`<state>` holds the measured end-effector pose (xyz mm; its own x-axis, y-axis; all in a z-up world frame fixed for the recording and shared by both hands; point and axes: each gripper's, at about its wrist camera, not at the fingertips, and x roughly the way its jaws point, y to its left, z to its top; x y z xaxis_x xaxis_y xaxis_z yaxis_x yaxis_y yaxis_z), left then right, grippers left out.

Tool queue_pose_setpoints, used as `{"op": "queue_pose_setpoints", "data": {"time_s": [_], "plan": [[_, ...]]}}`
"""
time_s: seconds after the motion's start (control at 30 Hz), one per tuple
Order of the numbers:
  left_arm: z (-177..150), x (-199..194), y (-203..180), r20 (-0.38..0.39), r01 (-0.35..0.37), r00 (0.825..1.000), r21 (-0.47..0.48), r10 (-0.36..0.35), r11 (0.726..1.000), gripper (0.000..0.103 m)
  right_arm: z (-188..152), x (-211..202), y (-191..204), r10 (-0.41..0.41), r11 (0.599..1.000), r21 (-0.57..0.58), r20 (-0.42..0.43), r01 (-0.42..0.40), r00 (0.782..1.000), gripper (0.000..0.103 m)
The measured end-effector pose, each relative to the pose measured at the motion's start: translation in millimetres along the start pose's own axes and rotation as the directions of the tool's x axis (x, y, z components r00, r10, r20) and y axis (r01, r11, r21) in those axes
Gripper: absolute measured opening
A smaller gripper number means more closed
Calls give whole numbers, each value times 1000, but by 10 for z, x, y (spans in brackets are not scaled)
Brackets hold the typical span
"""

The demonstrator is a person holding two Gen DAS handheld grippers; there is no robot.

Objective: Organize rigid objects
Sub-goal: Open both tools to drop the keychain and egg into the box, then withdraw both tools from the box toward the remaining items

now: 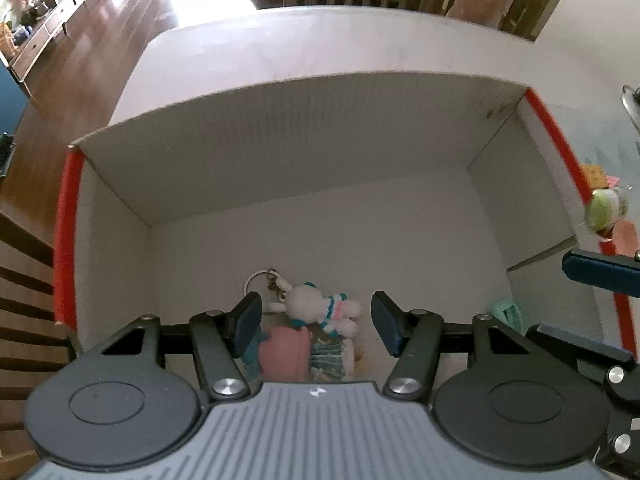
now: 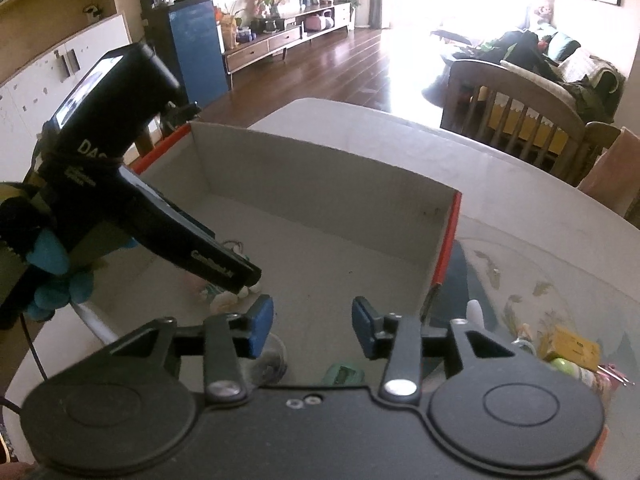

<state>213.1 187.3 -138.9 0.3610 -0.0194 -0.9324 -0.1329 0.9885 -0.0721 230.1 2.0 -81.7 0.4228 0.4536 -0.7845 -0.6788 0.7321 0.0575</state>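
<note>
- Here, the cardboard box (image 1: 304, 136) with red-taped rims is taken as the landmark; it stands on the pale table (image 1: 360, 40), and every place below is given relative to it.
- On the box floor, close to the near wall, a white bunny keychain (image 1: 316, 306) is seen lying on its side, its metal ring (image 1: 258, 280) pointing toward the far wall; it touches a pink-and-teal toy (image 1: 282, 350) that lies nearer still to the near wall.
- The left gripper (image 1: 316, 320) is held above these toys with its jaws spread wide; nothing is gripped between the blue pads (image 1: 248, 318).
- The right gripper (image 2: 312, 326) is held over the box's near right part, jaws likewise parted and empty.
- Outside the box, past its right wall, a green-capped small jar (image 2: 564, 366) and a yellow packet (image 2: 572, 344) are seen on the table.
- The bunny is judged light and slightly yielding, so little squeeze is needed; the body's middle is the surest hold, as the ring and chain would likely swing or slip.
- The jar is judged stiffer and smoother; a hold across its sides below the cap is advised.
- A mint-green item (image 1: 508, 314) lies by the box's right wall; its nature cannot be told.
</note>
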Motion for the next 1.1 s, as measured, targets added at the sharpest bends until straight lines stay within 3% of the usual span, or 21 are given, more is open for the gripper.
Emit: {"op": "queue_pose_setpoints", "data": {"time_s": [0.17,0.5,0.8,1.0,1.1], "plan": [[-127,-239,20,66,-22,998,-2,22,1000,60,-19,-134,-14,0,1000,15,25,0,1000,50],[-360,-697,-25,162,0,987,-2,0,1000,60,-66,-399,-46,13,999,52,83,-17,996,57],[-339,-1057,-160,234,18,972,0,-17,1000,60,-156,-640,-121,31,993,108,136,-46,990,66],[-431,-1265,-306,282,28,959,19,-32,999,61,-213,-846,-184,41,987,143,188,-69,981,80],[-482,-1366,-405,319,18,947,29,-27,999,67,-252,-962,-212,54,986,142,217,-86,975,87]]}}
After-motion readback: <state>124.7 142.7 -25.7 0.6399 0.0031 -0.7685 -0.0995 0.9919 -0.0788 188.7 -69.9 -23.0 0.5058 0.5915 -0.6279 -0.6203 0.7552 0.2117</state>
